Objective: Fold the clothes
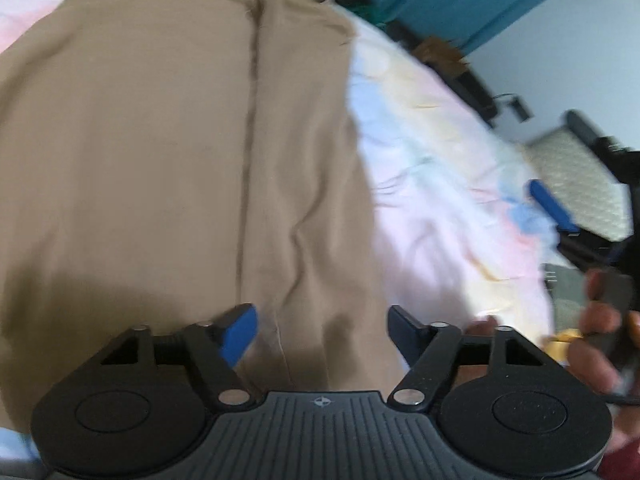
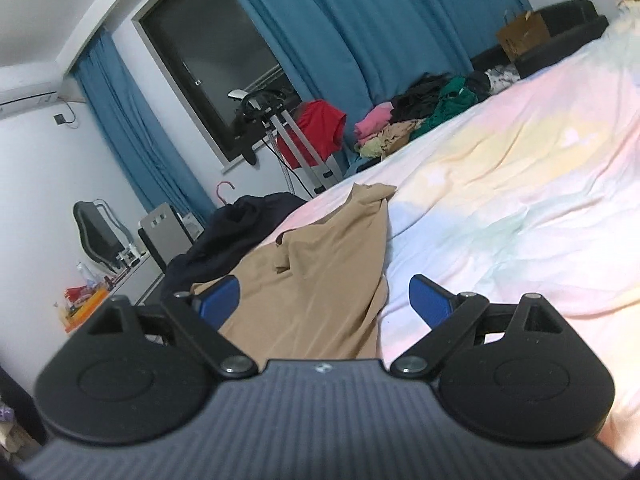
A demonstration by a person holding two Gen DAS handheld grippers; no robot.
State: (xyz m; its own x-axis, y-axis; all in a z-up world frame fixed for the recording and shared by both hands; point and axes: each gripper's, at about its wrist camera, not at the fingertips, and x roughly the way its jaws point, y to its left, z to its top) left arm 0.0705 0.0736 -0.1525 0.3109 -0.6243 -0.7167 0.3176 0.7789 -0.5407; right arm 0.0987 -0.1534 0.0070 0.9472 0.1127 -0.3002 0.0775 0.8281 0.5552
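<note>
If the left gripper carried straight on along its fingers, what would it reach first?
Most likely the tan garment spread on the pastel bedsheet: the left gripper angles down at it with jaws open and empty, cloth filling the gap ahead. Depth is unclear through the blur.

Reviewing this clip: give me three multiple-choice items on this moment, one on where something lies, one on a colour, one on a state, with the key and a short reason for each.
1. Where does the tan garment lie?
A. spread on the pastel bedsheet
B. hung over the desk chair
C. on the floor

2. What colour are the curtains?
A. grey
B. teal blue
C. red

3. How do the jaws of the right gripper stand?
A. clamped on the tan garment
B. shut with nothing between them
C. apart, pinching nothing

Key: 1 A, the tan cloth lies across the sheet in both wrist views. 2 B, teal drapes hang on both sides of the dark window. 3 C, the blue pads stand wide apart, with the cloth lying loose beyond and below them.
</note>
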